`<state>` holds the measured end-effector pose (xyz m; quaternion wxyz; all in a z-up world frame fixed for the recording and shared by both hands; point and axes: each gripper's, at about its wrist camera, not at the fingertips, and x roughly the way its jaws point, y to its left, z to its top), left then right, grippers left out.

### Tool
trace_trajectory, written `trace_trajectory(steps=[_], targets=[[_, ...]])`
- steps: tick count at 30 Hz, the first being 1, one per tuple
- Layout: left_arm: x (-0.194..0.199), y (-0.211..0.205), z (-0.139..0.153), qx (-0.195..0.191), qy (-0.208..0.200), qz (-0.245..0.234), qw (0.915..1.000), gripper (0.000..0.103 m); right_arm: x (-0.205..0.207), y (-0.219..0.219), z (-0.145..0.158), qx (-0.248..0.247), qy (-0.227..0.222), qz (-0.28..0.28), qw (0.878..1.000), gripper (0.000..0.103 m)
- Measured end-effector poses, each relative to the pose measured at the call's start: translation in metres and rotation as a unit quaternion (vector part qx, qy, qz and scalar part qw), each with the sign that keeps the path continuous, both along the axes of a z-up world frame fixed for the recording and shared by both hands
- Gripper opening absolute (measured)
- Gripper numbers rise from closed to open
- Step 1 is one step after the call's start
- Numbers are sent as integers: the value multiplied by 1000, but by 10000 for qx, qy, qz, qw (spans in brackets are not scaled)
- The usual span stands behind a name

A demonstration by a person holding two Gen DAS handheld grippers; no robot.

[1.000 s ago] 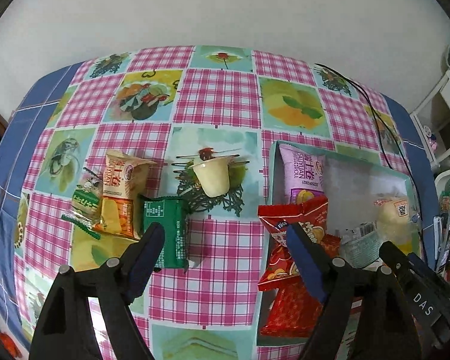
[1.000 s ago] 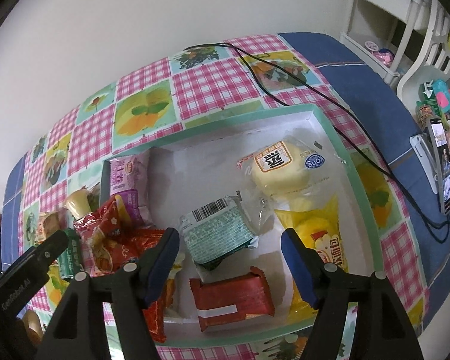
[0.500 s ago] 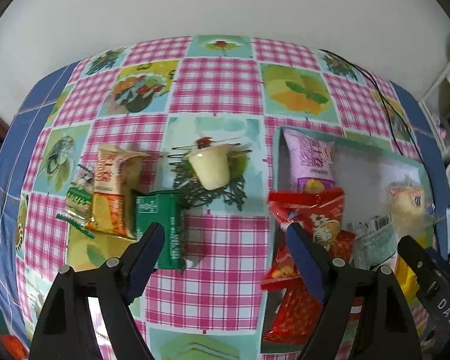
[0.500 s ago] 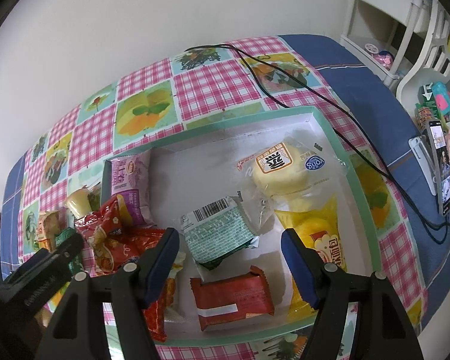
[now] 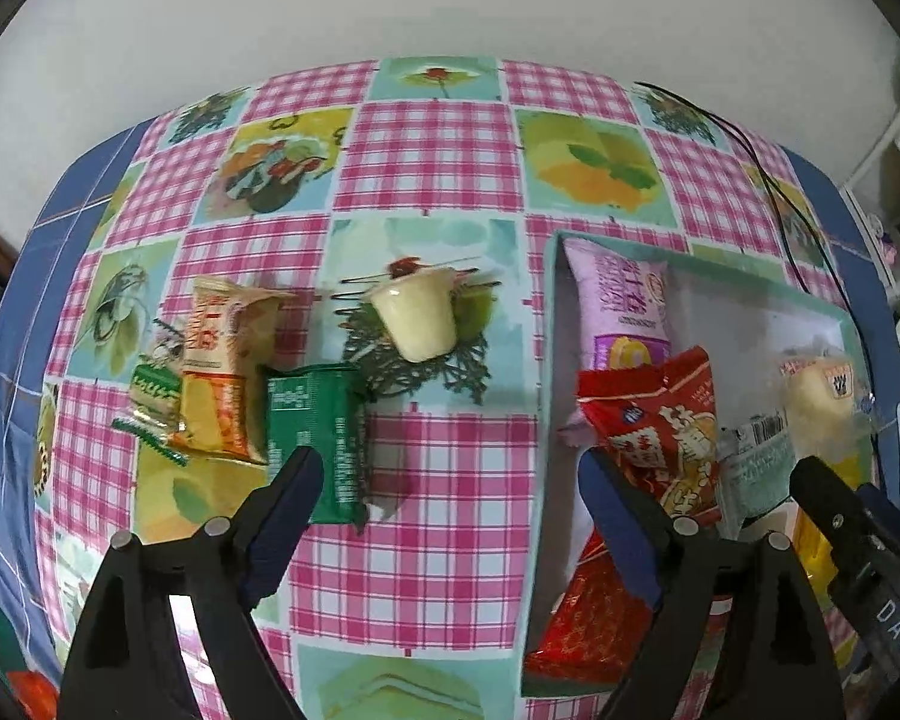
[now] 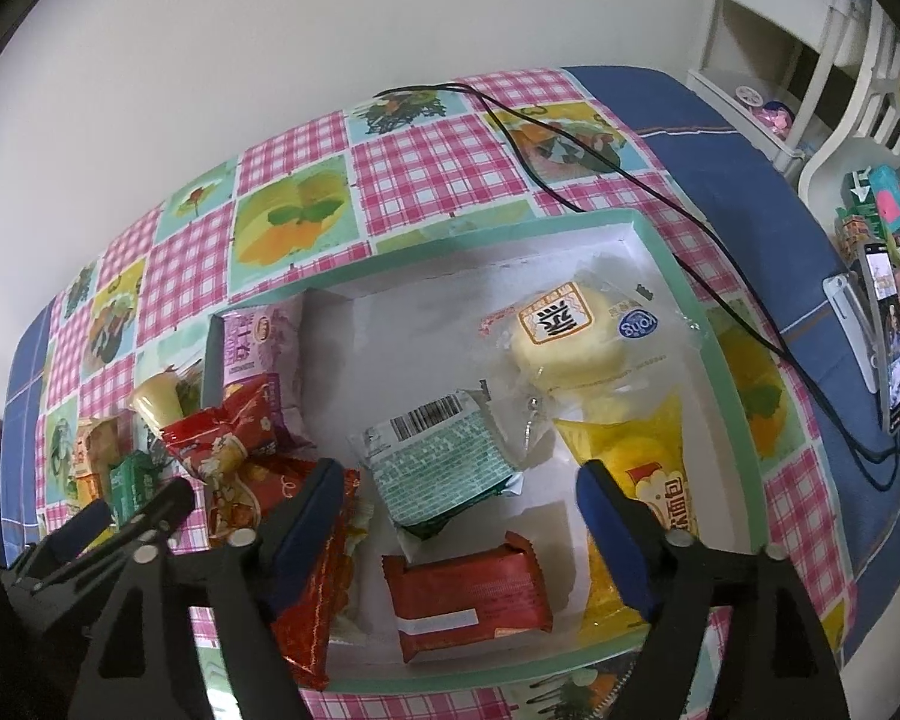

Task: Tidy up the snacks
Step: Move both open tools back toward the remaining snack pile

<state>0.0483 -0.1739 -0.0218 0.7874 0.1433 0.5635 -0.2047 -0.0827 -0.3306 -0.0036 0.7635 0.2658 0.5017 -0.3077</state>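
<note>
The snacks were split: several packets lay in the box (image 6: 714, 360), while the green packet (image 5: 315, 438), orange packet (image 5: 222, 372) and pudding cup (image 5: 417, 318) waited on the surface (image 5: 426, 138). My right fingers (image 6: 459, 507) were opening wider than a second before, empty above the box. My left fingers (image 5: 444, 501), also widening, hovered beside the green packet, probably next.

- Left wrist view: looks steeply down from close above the tabletop (image 5: 438, 468), onto loose snacks beside the box (image 5: 549, 324).
- Right wrist view: faces steeply down, close over the box (image 6: 714, 336) interior.
- Shared: the box's near-left corner, the red bag (image 5: 660, 426) (image 6: 240, 450), the pudding cup (image 5: 417, 318) (image 6: 159, 399).
</note>
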Motion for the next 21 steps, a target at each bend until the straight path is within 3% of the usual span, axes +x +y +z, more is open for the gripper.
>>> trace_trajectory(steps=[2, 5, 8, 15, 21], targets=[[3, 5, 2, 3, -6, 82, 10000, 88, 1, 1, 0, -15, 1, 37, 10000, 86], [7, 12, 5, 12, -44, 214, 9998, 99, 3, 3, 0, -43, 16, 80, 10000, 89], [13, 23, 10, -7, -117, 356, 9993, 99, 5, 5, 1, -74, 7, 117, 9999, 101], [29, 55, 21, -15, -320, 719, 9969, 99, 15, 19, 8, -166, -12, 274, 9995, 101], [55, 110, 34, 5, -566, 1419, 9883, 99, 37, 48, 20, -266, -173, 678, 9972, 101]])
